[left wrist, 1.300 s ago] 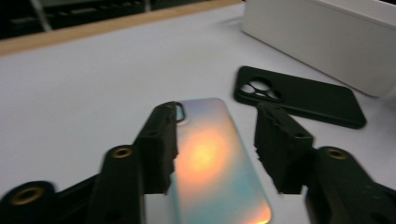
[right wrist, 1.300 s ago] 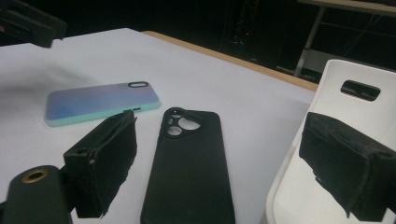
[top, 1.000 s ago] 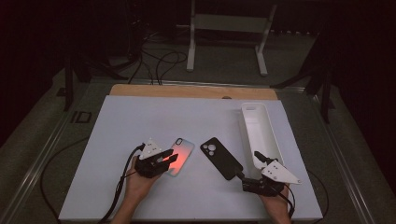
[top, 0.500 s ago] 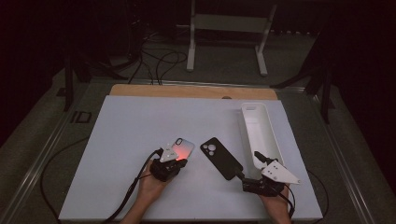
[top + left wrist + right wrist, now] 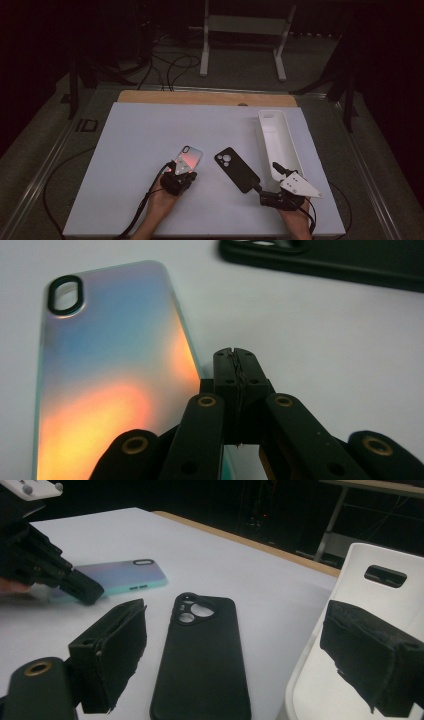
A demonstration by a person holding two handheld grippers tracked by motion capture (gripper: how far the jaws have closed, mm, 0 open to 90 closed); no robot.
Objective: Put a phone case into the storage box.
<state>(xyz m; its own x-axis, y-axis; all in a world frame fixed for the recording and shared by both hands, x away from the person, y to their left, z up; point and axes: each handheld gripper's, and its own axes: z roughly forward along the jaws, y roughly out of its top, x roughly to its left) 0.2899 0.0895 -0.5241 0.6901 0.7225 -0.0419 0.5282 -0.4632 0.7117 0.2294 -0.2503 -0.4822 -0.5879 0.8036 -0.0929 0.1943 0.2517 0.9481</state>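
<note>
Gripping: left gripper [image 5: 235,357] has just closed its jaws on the near right edge of the iridescent phone case [image 5: 110,375], though whether the edge is truly pinched is hard to tell.
Location: case flat on the white table [image 5: 140,130], left of the black phone case [image 5: 236,169].
Handling: likely light, thin, slippery, slightly flexible; best taken by an edge.
Right gripper [image 5: 240,655]: jaws apart, holding nothing, near the white tray [image 5: 280,145].
Count: two cases, one tray, two grippers.

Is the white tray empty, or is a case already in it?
Empty. The white tray shows a bare floor, and both cases, iridescent and black, lie flat on the table.
</note>
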